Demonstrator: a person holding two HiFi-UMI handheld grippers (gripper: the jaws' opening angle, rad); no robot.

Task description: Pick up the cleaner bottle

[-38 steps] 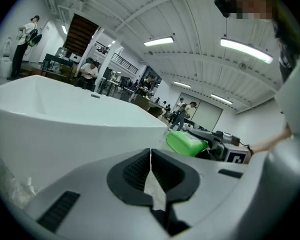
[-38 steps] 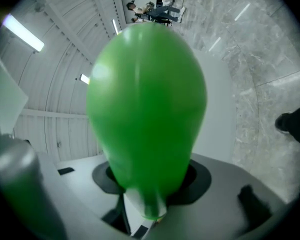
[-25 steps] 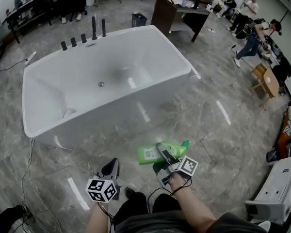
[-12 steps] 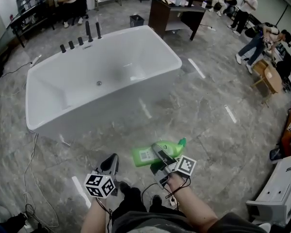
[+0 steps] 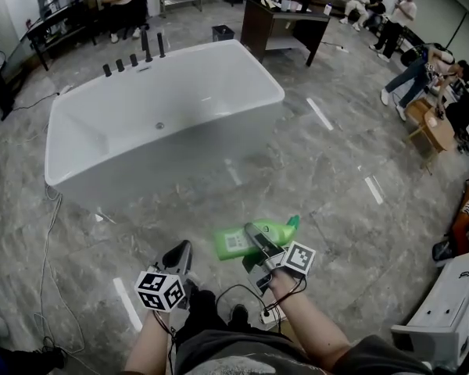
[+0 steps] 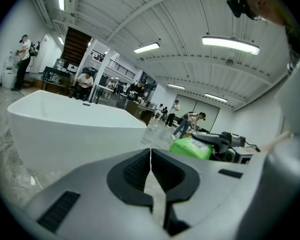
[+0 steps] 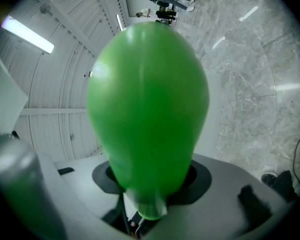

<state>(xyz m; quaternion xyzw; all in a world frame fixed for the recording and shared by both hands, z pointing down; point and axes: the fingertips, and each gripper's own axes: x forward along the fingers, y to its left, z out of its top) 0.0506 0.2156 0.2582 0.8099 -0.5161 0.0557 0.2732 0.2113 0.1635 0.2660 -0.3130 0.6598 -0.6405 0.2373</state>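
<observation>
My right gripper [image 5: 255,239] is shut on a green cleaner bottle [image 5: 254,237] and carries it sideways above the marble floor, cap to the right and white label facing up. In the right gripper view the bottle [image 7: 147,104] fills the middle, wedged between the jaws. My left gripper [image 5: 180,258] hangs to the left of the bottle, its jaws pressed together with nothing between them; its own view shows the black pads [image 6: 138,173] meeting, and the bottle [image 6: 192,147] off to the right.
A large white bathtub [image 5: 94,180] stands ahead on the grey marble floor, black taps [image 5: 133,59] on its far rim. Cables [image 5: 51,248] trail on the floor at left. A dark desk [image 5: 277,23] and several people are farther back; white furniture [image 5: 447,312] sits at lower right.
Both grippers have travelled together away from the tub, the bottle still gripped in the right one. The bathtub now sits farther up and to the left in the head view.
</observation>
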